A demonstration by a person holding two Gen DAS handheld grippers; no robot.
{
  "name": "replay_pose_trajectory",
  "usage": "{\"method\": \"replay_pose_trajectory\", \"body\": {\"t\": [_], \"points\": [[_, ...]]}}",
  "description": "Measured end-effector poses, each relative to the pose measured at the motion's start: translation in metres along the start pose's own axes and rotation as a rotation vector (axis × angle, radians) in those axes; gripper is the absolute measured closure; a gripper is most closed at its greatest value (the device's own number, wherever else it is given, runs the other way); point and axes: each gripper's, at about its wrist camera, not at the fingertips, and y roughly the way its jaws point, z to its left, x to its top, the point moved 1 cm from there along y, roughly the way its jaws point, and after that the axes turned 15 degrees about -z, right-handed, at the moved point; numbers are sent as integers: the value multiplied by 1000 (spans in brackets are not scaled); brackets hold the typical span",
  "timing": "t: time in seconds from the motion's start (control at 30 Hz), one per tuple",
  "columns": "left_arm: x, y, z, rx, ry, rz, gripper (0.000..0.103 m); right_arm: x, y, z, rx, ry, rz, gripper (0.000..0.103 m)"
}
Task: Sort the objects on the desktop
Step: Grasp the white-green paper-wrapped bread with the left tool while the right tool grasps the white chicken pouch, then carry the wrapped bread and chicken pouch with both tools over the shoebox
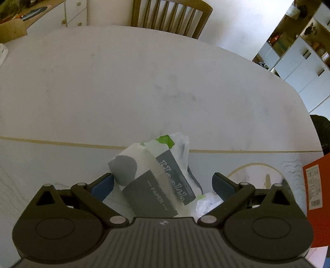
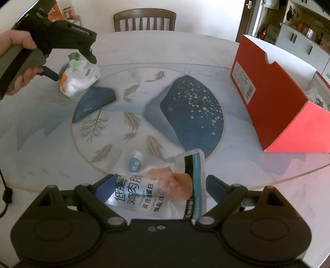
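Both claws stand apart: the left gripper (image 1: pixel 163 184) straddles a tissue pack (image 1: pixel 152 181) at lower centre, the right gripper (image 2: pixel 158 186) a chicken snack pouch (image 2: pixel 165 189). Farther out, a red box (image 2: pixel 274 99) sits right on the patterned table (image 2: pixel 144 99); a wooden chair (image 2: pixel 144 19) stands beyond.

We look along our right gripper (image 2: pixel 158 187), its blue fingers (image 2: pixel 104 188) spread wide with a white snack pouch (image 2: pixel 165 189) lying between them at the table's (image 2: pixel 226 57) near edge — whether either pad touches it we cannot tell. Toward the far left edge a hand (image 2: pixel 19 61) holds our left gripper (image 2: pixel 72 59) over a crumpled white plastic bag (image 2: pixel 79 77). Near the right edge stands an open red box (image 2: pixel 274 107) — well apart from both.
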Motion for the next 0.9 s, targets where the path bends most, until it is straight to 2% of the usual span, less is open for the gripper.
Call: {"method": "replay_pose_trajectory", "body": {"t": [0.17,0.37,0.5,0.6,0.7,0.83,0.87,0.9], "points": [[-1,1,-3,3,40,-16,9,-2,1,-4,8,36,5,11],[-2,-7,-7,12,114,-50,31,-5,2,-10,26,91,13,12],[-6,-11,-11,-3,142,-67,38,-6,1,-9,35,90,7,15],[-8,-16,-9,-20,150,-73,44,-5,-3,-6,62,87,-2,27],[-10,-15,-10,-28,153,-78,48,-5,-4,-6,69,97,-6,30],[-14,-13,-11,-52,142,-79,51,-4,-8,-7,81,117,-18,39],[-16,-14,-11,-57,149,-79,52,-4,-11,-7,89,121,-30,43],[-17,-15,-11,-63,164,-81,52,-3,-14,-8,96,123,-38,55]]}}
